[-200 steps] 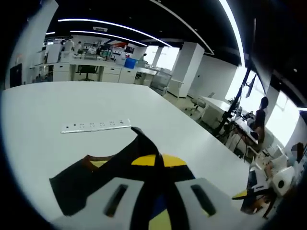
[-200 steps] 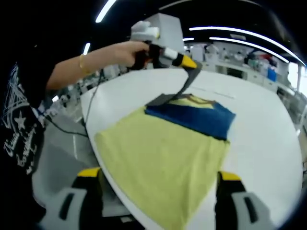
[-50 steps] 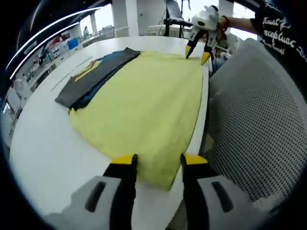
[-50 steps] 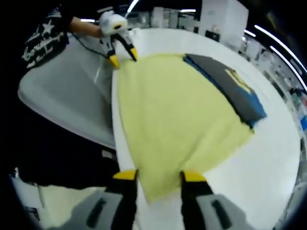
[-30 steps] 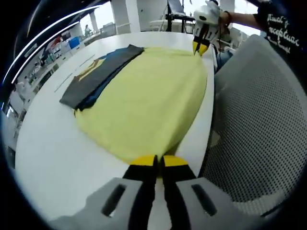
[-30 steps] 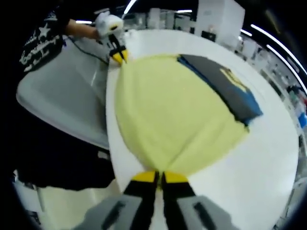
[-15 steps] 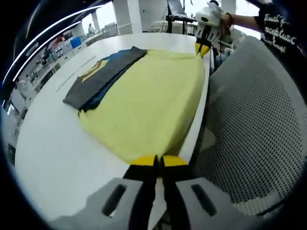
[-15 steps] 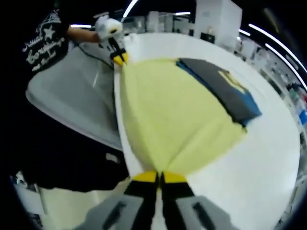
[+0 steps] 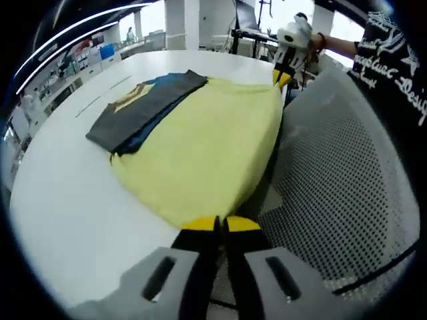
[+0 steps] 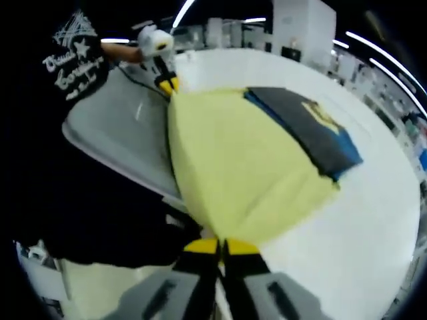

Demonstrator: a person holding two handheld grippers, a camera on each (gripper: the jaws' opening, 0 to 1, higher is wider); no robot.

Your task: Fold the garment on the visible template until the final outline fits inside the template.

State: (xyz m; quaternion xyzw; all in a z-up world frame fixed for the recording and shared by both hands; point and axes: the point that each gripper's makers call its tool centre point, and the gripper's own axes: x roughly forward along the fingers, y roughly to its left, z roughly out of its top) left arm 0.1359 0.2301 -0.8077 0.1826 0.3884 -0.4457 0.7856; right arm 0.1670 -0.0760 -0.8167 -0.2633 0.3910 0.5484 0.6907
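Note:
A yellow garment (image 9: 203, 150) with a blue and dark grey folded top part (image 9: 143, 107) lies on the white table (image 9: 60, 193), its near hem pulled past the table's edge. My left gripper (image 9: 217, 224) is shut on one hem corner. In the right gripper view the same garment (image 10: 233, 163) spreads out, and my right gripper (image 10: 221, 247) is shut on the other hem corner. Each gripper also appears far off in the other's view, the right gripper (image 9: 283, 75) and the left gripper (image 10: 167, 83), pinching the cloth. The hem is stretched between them.
A grey mesh chair back (image 9: 333, 173) stands right beside the table's edge under the hem; it is the grey chair (image 10: 113, 127) in the right gripper view. A person in a black printed shirt (image 10: 73, 67) stands there. Desks and equipment fill the room's background (image 9: 100, 53).
Both grippers shut on the hem corners about a second ago; since then they have drawn the hem back off the table edge, over the chair. The folded dark top part has stayed in place.

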